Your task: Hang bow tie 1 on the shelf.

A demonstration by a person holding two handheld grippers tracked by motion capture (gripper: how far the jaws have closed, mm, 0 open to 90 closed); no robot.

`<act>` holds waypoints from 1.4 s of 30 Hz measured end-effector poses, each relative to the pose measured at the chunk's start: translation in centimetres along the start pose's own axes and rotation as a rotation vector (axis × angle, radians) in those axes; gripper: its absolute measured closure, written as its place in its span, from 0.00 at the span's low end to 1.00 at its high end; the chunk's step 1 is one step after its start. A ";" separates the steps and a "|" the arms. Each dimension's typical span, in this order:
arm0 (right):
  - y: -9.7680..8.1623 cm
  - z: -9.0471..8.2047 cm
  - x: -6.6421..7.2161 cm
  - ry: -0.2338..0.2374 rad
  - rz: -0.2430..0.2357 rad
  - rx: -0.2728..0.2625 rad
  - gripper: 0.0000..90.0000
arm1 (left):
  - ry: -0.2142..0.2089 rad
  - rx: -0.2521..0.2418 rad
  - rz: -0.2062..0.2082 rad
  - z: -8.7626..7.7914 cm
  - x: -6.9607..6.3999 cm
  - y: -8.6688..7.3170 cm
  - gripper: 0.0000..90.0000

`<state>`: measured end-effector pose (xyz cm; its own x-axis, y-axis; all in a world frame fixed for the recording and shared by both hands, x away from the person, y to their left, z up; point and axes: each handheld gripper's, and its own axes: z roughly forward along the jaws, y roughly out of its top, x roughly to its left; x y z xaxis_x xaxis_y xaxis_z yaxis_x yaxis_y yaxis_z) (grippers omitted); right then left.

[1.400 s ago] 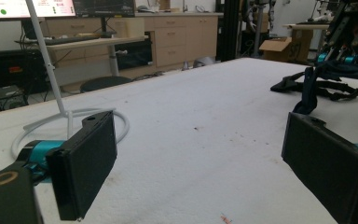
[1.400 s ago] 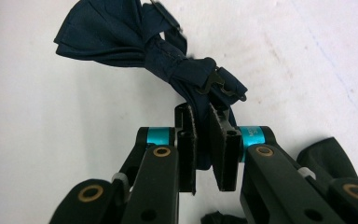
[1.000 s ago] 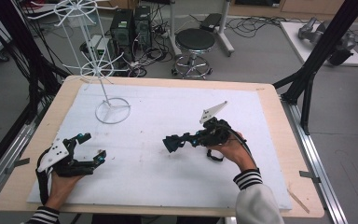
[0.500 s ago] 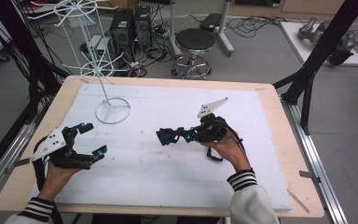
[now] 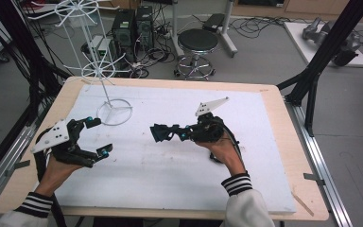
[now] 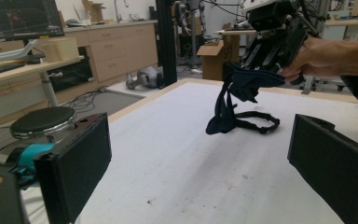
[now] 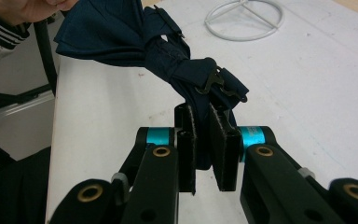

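Here the right gripper has its two black jaws pinched close on a bunched fold of a dark navy cloth strap, whose metal clip sits just past the fingertips. In the left gripper view the cloth hangs down from that gripper, its lower loop touching the white mat; the long axis runs roughly top to bottom there.

The left gripper hovers well apart on the near left of the table, jaws spread wide with nothing between them, its pads framing the hanging cloth from a distance.

Beyond the left gripper, a white wire stand rests on the mat's far left. A black stool stands on the floor behind the table.
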<state>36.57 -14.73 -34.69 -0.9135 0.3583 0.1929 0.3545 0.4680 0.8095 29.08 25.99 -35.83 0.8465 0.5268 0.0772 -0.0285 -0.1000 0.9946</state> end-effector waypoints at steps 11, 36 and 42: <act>0.8 1.0 0.5 0.013 0.009 -0.022 0.91 | -0.047 0.037 0.014 1.6 -0.2 0.9 0.07; 2.7 2.1 1.5 0.009 0.022 -0.010 0.91 | -0.148 0.124 0.068 5.8 -1.1 3.6 0.08; 2.8 2.4 1.6 0.011 0.023 -0.010 0.91 | -0.166 0.140 0.081 6.8 -1.4 3.9 0.10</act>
<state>36.63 -10.88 -33.43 -0.9071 0.3600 0.2180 0.3738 0.4514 0.8102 31.40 19.14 -32.51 0.9205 0.3678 0.1321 -0.0354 -0.2584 0.9654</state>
